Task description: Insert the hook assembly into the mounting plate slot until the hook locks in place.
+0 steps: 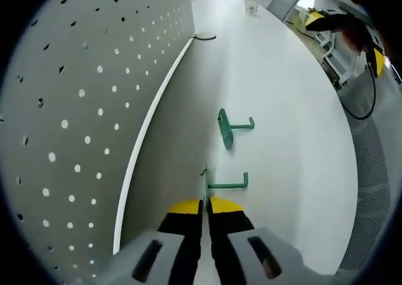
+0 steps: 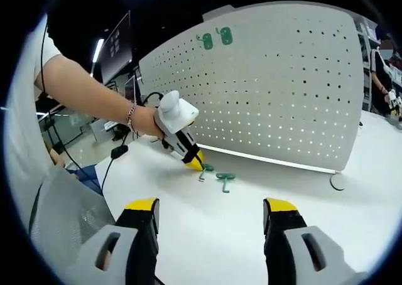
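A white pegboard (image 2: 264,90) stands on the counter (image 1: 289,109), two green hooks already mounted at its 11 o'clock. The left tongs (image 1: 206,204) pinch the nearer green hook (image 1: 220,183) for lifting; the spare hook (image 1: 229,127) lies at 12 o'clock. The right tongs (image 2: 210,213) hover apart, empty.
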